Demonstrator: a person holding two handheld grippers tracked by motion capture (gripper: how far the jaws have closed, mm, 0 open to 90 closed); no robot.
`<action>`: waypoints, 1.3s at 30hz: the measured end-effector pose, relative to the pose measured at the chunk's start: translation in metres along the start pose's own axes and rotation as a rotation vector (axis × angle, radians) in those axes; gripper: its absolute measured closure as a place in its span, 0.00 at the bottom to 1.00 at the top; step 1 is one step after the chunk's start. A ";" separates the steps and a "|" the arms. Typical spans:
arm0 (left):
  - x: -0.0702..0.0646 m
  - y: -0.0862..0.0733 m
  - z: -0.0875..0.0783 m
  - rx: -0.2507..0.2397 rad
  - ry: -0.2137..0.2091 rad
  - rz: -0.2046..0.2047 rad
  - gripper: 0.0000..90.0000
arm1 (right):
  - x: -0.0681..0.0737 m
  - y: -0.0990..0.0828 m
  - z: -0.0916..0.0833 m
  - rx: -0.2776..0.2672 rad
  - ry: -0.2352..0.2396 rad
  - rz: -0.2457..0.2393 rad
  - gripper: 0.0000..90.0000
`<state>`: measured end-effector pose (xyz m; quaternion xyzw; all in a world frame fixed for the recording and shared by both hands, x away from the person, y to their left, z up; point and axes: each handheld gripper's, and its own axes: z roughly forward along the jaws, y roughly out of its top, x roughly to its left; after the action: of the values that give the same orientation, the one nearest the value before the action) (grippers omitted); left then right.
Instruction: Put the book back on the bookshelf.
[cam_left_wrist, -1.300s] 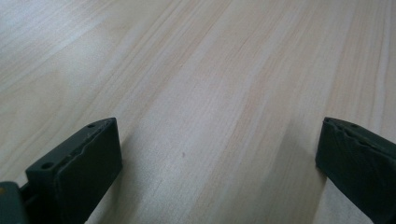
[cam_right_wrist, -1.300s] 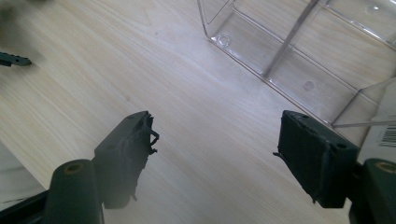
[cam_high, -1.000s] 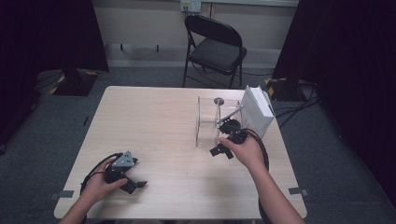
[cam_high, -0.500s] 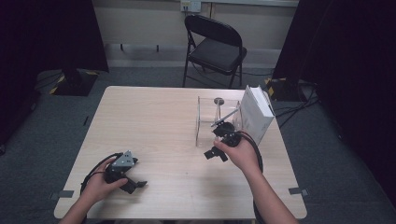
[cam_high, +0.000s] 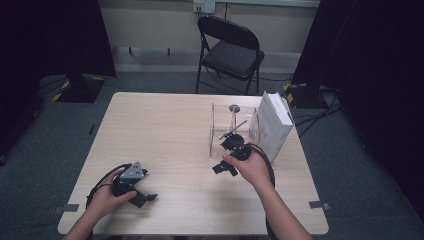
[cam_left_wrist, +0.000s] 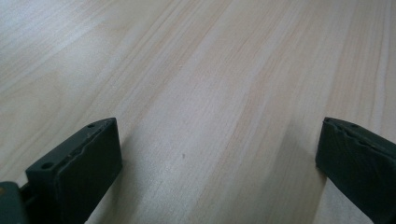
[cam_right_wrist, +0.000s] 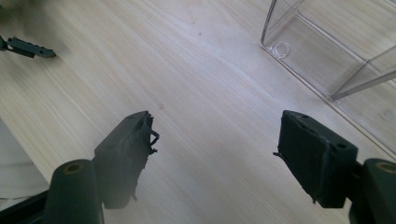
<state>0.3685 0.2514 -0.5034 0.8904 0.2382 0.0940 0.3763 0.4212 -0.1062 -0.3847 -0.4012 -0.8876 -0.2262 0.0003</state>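
Both jaws of the right tool (cam_right_wrist: 215, 140) gape just beside the clear box (cam_right_wrist: 336, 51).

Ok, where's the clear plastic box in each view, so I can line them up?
High view: the clear box stands right of the table's centre, just left of the white carton, beyond the right gripper.
Right gripper view: the box sits in the top right corner, past the right-hand jaw.
Left gripper view: bare wood between the jaws.
Shared landmark: the light wooden table, by its grain.
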 end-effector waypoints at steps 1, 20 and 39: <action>0.000 0.000 0.000 0.001 0.000 0.000 0.00 | 0.000 0.000 0.001 0.007 0.000 0.003 0.28; 0.000 0.000 0.000 0.000 0.000 0.000 0.00 | 0.008 -0.006 0.018 -0.012 0.030 -0.019 0.28; 0.000 0.000 0.000 0.003 0.004 0.000 0.00 | 0.024 -0.011 0.046 -0.024 0.044 -0.054 0.28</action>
<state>0.3683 0.2512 -0.5031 0.8908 0.2390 0.0955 0.3746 0.4050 -0.0769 -0.4266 -0.3719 -0.8952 -0.2455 0.0086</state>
